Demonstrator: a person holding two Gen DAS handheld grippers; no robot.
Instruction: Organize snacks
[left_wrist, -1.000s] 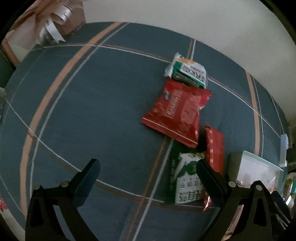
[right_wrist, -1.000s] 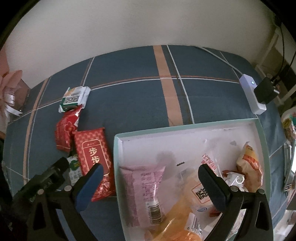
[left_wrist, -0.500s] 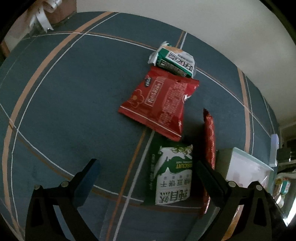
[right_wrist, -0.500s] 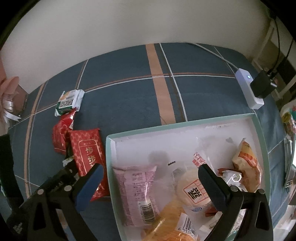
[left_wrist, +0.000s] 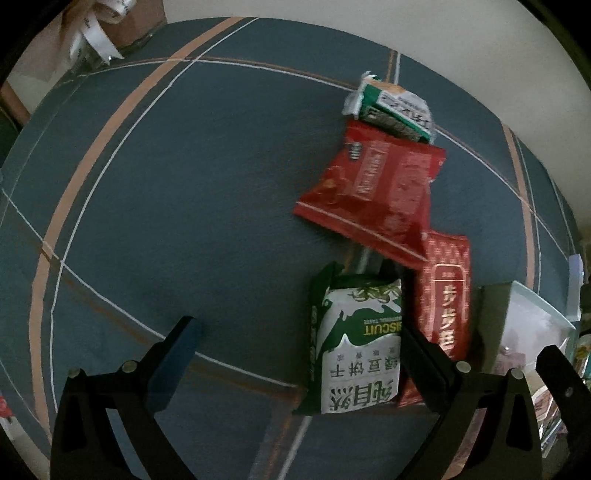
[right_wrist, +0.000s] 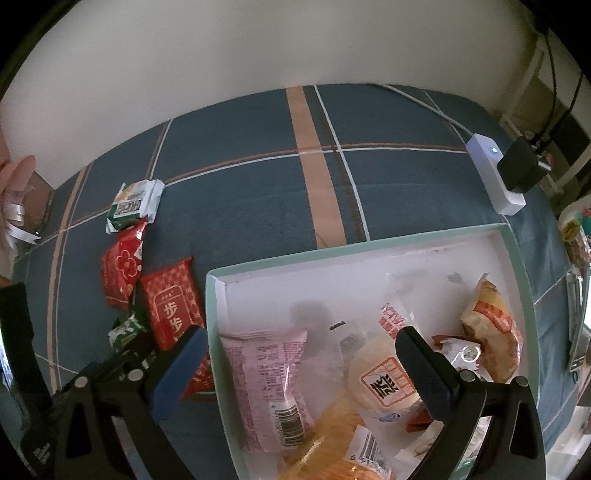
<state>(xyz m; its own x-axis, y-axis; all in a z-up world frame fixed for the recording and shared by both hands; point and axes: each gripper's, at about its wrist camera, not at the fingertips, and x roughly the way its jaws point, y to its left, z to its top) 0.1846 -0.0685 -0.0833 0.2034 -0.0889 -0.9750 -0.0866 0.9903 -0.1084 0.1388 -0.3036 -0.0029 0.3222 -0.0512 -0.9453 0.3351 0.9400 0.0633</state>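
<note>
Left gripper (left_wrist: 295, 343) spread wide and empty, low over the blue plaid cloth (left_wrist: 184, 184) of what looks like a bed. Just ahead, toward its right finger: a green-and-white crinkled foil biscuit packet (left_wrist: 356, 343), flat, long axis running away from the camera, near end level with the fingertips and touching or slightly under the right one. Alongside on the right, touching: a red patterned flat pouch (left_wrist: 447, 295); further off, a larger glossy red bag (left_wrist: 376, 195) and a small green-and-white wrapped pack (left_wrist: 391, 107). Right gripper (right_wrist: 301, 363) also spread and empty, over the pale teal-rimmed shallow box (right_wrist: 369, 243) already holding a pink packet (right_wrist: 273, 380) and round wrapped cakes. Left side clearly nearer the biscuits; likely a small shift rightward to straddle the narrow width. Slippery film, soft contents, crushable.
</note>
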